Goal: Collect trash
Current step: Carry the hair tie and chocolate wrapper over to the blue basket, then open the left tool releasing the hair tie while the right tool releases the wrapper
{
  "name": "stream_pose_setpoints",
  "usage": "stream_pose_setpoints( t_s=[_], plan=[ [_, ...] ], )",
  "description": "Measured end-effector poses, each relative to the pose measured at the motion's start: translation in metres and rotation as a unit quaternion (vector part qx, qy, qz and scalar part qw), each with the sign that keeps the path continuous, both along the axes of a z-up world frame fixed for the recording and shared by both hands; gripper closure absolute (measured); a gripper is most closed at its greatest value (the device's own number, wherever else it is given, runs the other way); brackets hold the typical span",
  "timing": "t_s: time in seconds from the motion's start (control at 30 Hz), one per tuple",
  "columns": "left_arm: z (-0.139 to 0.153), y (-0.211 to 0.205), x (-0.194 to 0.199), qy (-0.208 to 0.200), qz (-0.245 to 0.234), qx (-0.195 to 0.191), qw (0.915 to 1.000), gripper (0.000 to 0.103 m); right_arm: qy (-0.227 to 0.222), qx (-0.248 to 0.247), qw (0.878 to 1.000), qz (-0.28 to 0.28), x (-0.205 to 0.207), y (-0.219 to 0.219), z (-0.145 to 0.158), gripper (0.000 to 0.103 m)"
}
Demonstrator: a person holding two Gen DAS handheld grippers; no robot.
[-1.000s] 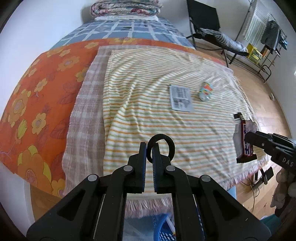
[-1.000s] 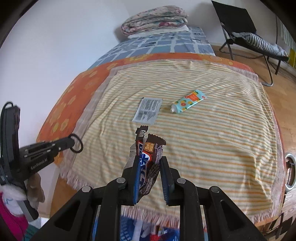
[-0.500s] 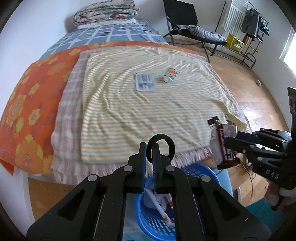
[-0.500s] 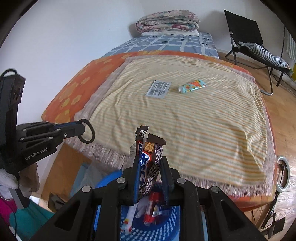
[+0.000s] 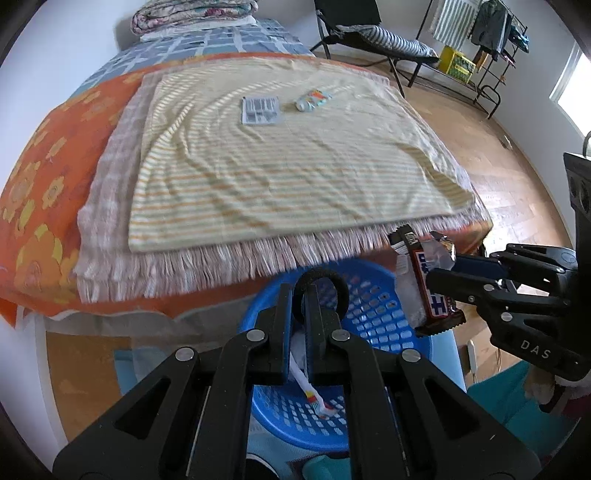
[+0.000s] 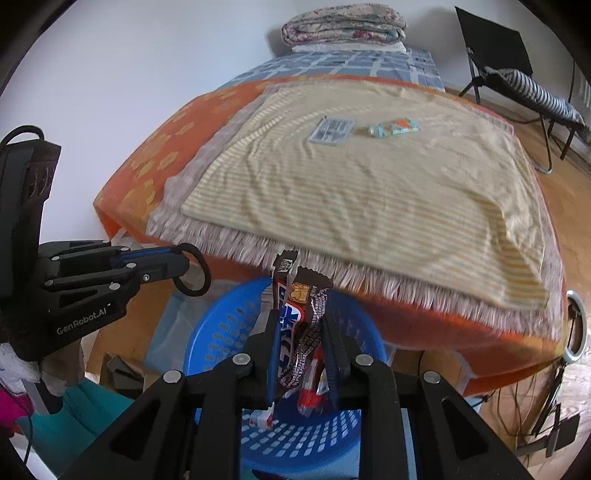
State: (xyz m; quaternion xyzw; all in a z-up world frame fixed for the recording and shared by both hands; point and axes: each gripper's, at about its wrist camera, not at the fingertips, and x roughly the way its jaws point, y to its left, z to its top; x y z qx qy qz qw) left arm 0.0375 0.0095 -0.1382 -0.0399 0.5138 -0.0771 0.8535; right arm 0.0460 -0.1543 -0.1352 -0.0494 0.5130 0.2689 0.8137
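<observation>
Left wrist view: the left gripper (image 5: 299, 295) points down over a blue basket (image 5: 388, 295) that stands on the floor at the near edge of the bed. Its jaws are pressed together on a black ring (image 5: 334, 282), which sticks up past the fingertips. Inside the basket lies a white stick-like piece with a red and yellow end (image 5: 312, 391). To the right, the right gripper (image 5: 439, 273) holds a dark candy wrapper (image 5: 430, 288) above the basket's right rim. On the bed, a striped yellow cloth (image 5: 295, 177) lies over a fringed blanket (image 5: 110, 206) and an orange flowered sheet (image 5: 40, 166). Far on the cloth lie a grey flat packet (image 5: 260, 110) and, just right of it, a small colourful tube (image 5: 313, 100), apart from each other. A black folding chair (image 5: 354, 26) stands on the wooden floor beyond the bed.

Right wrist view: the right gripper (image 6: 301, 332) has the candy wrapper (image 6: 295, 314) upright between its fingers, above the blue basket (image 6: 221, 325). Its jaws are opening, and the wrapper is between them; the right pad looks slightly clear of it. More wrappers, red and white (image 6: 310, 387), lie in the basket below. At left, the left gripper (image 6: 173, 264) carries the black ring (image 6: 192, 269) near the basket's left rim. The grey packet (image 6: 332, 130) and the tube (image 6: 393, 127) lie far on the striped cloth (image 6: 369, 206). Folded quilts (image 6: 343, 24) are stacked at the far end of the bed.
</observation>
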Motion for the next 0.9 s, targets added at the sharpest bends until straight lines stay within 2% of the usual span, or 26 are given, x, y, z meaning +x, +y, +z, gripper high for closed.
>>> stream_pose_setpoints(
  t_s=[0.37,0.9],
  plan=[
    [-0.017,-0.02,-0.02,0.019,-0.02,0.006,0.9996,0.099,0.017,-0.001,1.0,-0.006,-0.015,-0.007,-0.018,0.08],
    [-0.026,-0.02,-0.019,0.037,-0.019,0.011,0.9991,0.099,0.029,-0.006,0.999,-0.016,-0.015,-0.011,-0.031,0.074]
  ],
)
